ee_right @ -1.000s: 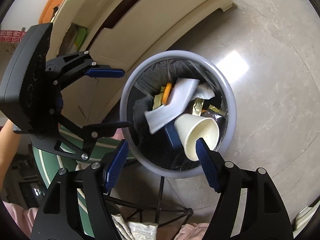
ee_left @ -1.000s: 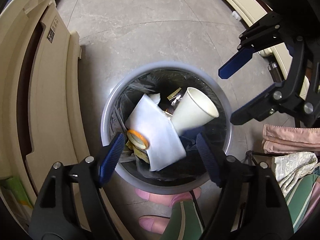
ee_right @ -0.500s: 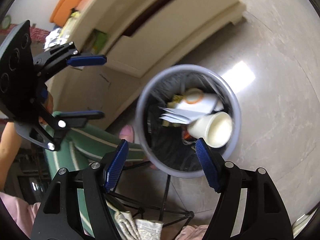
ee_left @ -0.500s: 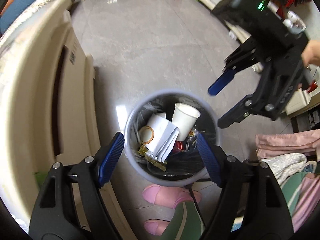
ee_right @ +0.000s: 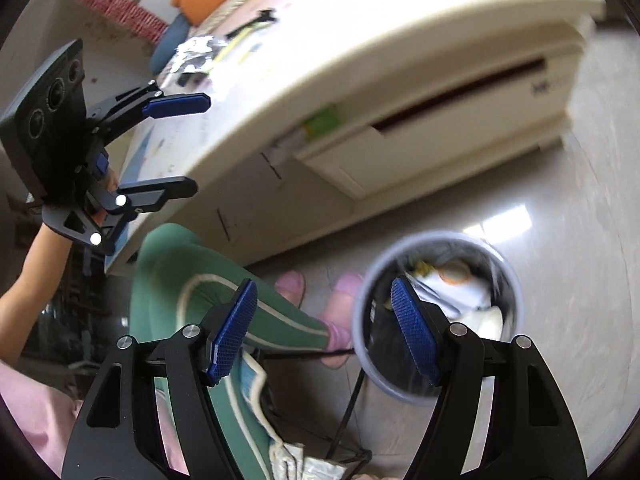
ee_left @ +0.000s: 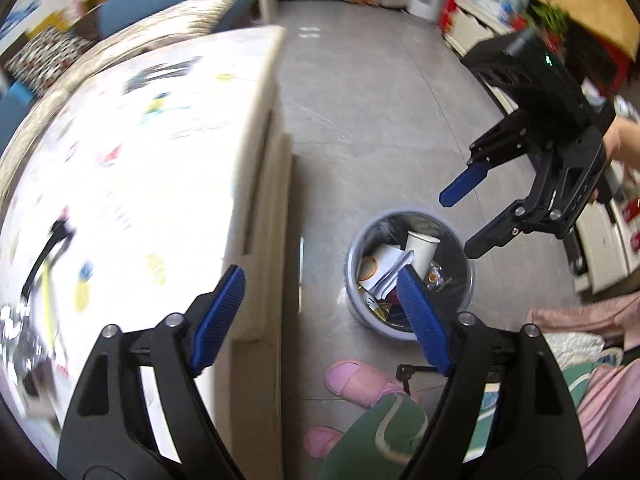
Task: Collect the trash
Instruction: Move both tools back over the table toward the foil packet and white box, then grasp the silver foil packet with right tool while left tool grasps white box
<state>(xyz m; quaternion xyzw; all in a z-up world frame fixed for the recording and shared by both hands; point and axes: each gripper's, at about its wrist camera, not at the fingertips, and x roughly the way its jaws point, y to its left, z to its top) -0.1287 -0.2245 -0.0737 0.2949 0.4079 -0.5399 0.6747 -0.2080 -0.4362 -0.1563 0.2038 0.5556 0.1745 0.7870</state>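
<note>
Left gripper (ee_left: 326, 320): jaws wide apart and just opening further, nothing between them.
Right gripper (ee_right: 324, 328): jaws spread, empty.
Feet: pink slippers (ee_left: 352, 376) on the floor just beside the bin.
Trash bin (ee_left: 352, 280): grey, black-lined, standing on the floor; holds a white paper cup (ee_left: 422, 246), folded white paper (ee_left: 386, 264), an orange-rimmed ring and wrappers.
Table (ee_left: 256, 184): its cream edge stands near the bin.
Floor (ee_left: 368, 120): bare grey tiles beyond the bin.

Bright daylight throughout. Blown-out white glare across the tabletop (ee_left: 132, 184), detail washed away. Reflected glare patch on the floor (ee_right: 506, 222). Heavy motion blur in both views, worst toward the rims. Strong fisheye curvature, black vignette in all 4 corners.
</note>
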